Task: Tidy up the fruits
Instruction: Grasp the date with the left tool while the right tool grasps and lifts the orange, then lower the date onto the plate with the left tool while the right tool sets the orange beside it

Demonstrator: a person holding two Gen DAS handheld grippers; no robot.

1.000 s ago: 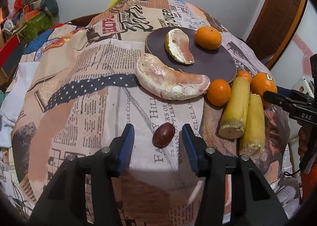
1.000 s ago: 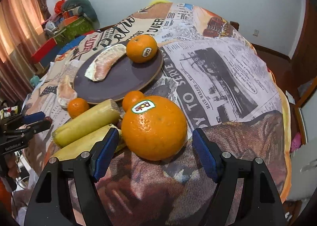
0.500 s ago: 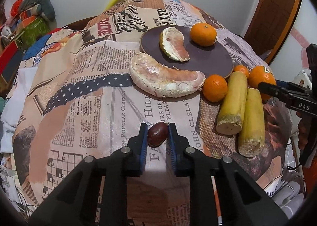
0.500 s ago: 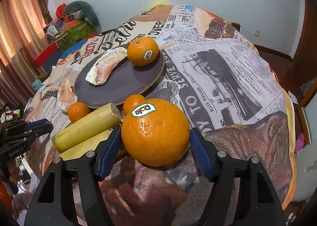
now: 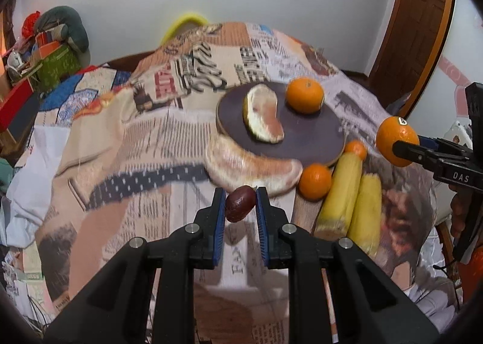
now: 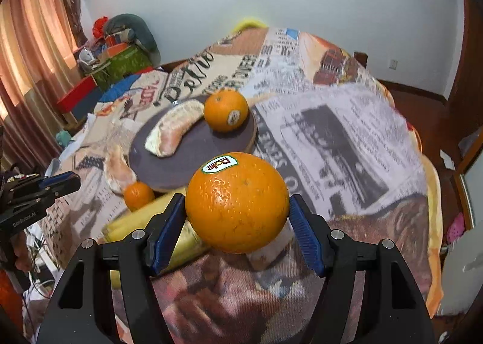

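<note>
1. A second back my left gripper [image 5: 240, 204] sat wide around the little dark red fruit [image 5: 240, 203]; it had now clamped on it and lifted it off the worktop [image 5: 145, 144].
2. My right gripper [image 6: 237, 217] likewise pinched the big stickered orange [image 6: 237, 202], raised too.
3. Both were in the air, so I reckoned the dark plate [image 5: 314, 138] came next.

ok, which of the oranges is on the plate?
The sticker-bearing orange at the far edge of the dark round plate, beside the peeled pomelo wedge. The others lie on the tablecloth or sit in the right gripper.
</note>
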